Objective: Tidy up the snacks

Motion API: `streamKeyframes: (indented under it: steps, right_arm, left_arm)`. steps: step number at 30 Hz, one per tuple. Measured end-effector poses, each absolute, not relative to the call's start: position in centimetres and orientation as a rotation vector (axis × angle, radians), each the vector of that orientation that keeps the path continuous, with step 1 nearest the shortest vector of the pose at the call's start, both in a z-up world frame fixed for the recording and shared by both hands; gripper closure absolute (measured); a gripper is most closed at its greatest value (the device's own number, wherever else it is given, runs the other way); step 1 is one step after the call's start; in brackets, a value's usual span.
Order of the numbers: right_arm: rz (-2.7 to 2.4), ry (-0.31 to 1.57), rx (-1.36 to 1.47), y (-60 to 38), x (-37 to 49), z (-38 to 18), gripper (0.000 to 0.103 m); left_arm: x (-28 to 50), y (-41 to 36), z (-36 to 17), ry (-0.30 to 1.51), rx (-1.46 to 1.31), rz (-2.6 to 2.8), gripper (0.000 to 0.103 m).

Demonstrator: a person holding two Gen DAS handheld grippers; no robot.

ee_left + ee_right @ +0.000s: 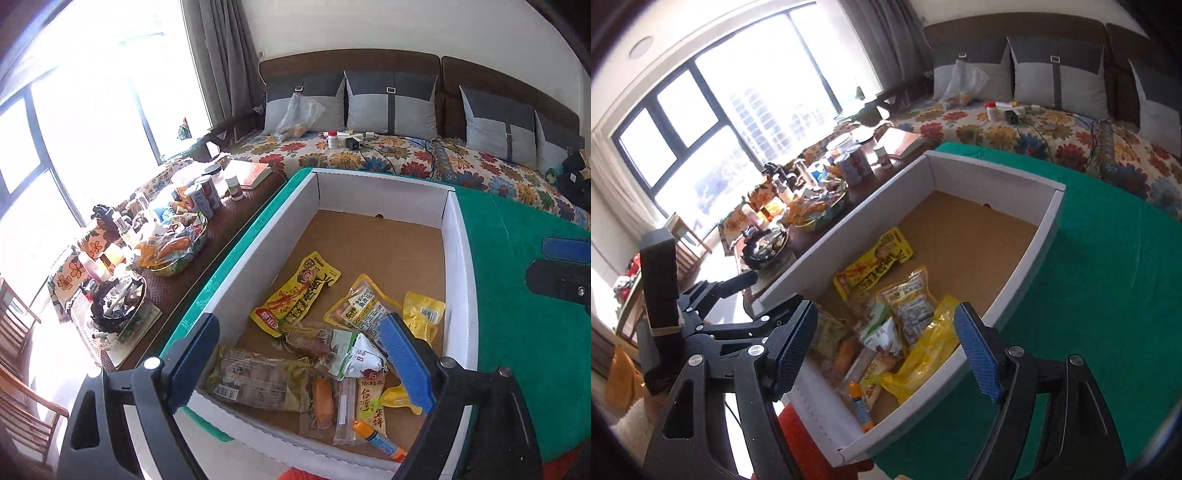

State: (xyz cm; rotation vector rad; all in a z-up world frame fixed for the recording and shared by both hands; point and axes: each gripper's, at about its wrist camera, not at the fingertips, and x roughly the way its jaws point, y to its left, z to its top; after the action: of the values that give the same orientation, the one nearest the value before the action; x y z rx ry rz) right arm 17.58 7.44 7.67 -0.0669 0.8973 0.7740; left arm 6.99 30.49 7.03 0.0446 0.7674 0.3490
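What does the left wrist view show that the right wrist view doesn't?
Only the left wrist view: the box's left wall from inside, a long brownish packet against it, and the right hand-held gripper's blue tip at the frame's right edge.

Only the right wrist view: the left hand-held gripper from outside, beside the box, and more of the window.

Both: the white cardboard box on green cloth, snack packets including the yellow one, the cluttered side table, and open, empty jaws.
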Motion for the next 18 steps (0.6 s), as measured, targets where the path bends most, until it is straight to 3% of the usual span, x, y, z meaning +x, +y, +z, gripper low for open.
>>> streamKeyframes:
  steps: [1, 5, 11, 18]
  right_arm:
    - [0.746, 0.882, -0.109, 7.0, 17.3, 7.8, 0.016]
    - [0.68, 0.83, -0.147, 5.6, 16.7, 8.8, 0.016]
    - [0.626, 0.859, -0.159, 4.8, 16.1, 9.7, 0.016]
    - [0.583, 0.869, -0.203, 6.0, 15.1, 9.5, 0.016]
  left_arm:
    - [6.2, 29.8, 7.6, 0.733, 0.047, 0.38, 0.002]
    - [3.6, 28.2, 10.3, 0.599, -0.004, 0.472, 0.0]
    - [3.1, 27.8, 10.9, 0.692, -0.165, 0.447, 0.0]
    - [3.0, 27.9, 9.3, 0.76, -0.088, 0.533, 0.0]
